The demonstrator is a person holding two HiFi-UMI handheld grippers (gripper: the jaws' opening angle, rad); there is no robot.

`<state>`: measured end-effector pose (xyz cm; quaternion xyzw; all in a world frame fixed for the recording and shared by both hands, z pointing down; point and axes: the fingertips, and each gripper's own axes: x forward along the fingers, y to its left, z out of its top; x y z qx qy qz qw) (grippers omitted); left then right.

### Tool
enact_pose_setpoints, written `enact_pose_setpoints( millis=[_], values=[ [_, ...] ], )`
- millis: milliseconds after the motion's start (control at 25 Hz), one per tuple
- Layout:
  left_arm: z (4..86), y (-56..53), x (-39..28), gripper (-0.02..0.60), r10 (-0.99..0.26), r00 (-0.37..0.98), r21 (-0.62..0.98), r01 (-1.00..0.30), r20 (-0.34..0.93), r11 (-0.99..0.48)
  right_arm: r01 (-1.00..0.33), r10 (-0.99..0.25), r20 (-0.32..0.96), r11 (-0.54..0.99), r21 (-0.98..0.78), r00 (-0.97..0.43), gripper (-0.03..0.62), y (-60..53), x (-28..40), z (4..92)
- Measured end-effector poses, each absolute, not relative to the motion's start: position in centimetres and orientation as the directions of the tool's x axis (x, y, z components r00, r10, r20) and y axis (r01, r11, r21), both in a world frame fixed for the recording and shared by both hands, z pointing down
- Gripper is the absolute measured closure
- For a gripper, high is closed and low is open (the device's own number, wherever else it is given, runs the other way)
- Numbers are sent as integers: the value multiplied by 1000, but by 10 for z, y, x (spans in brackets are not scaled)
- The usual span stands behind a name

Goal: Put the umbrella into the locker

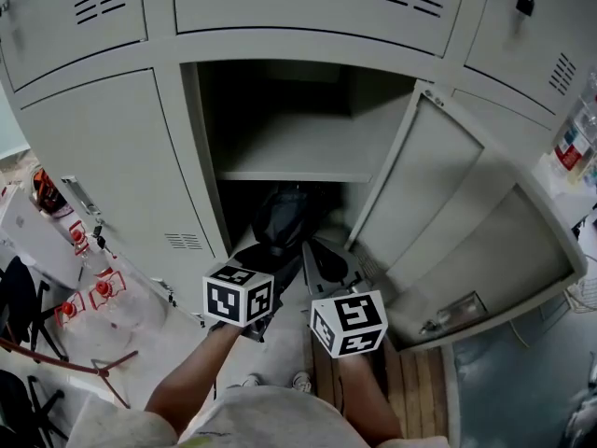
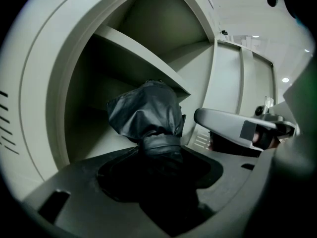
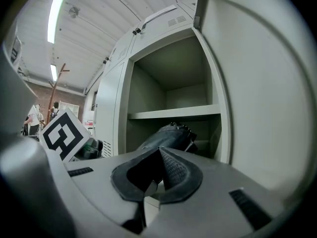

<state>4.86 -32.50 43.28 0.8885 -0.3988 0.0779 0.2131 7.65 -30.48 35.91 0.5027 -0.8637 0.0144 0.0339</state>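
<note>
The black folded umbrella points into the open locker's lower compartment, below the inner shelf. My left gripper is shut on its near end. In the left gripper view the crumpled canopy rises just past the jaws of the left gripper, under the shelf. My right gripper hangs just right of the umbrella at the locker's mouth, its jaws closed to a point with nothing between them. From the right gripper the umbrella shows inside the compartment.
The locker door swings open to the right, close to my right gripper. Closed lockers flank the left side, and a padlock hangs at the top right. Red-tagged items and chairs crowd the floor at left.
</note>
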Motion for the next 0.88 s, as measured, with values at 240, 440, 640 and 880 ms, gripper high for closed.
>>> enact_pose_setpoints(
  millis=[240,440,640,880],
  values=[
    [432,-335,54,327,-679,659,283,-752,324,-595,-864,-862,65,504,14,-502,591,-307,78,357],
    [427,-348,57,327,-681,650,238,-759,338,-606,-869,-868,66,494,25,-492,591,-307,83,357],
    [421,-364,61,327,-689,641,198,-764,339,-614,-877,-876,75,479,21,-477,591,-309,89,361],
    [418,-377,67,327,-684,637,151,-761,356,-631,-882,-880,81,471,16,-468,591,-311,93,364]
  ],
)
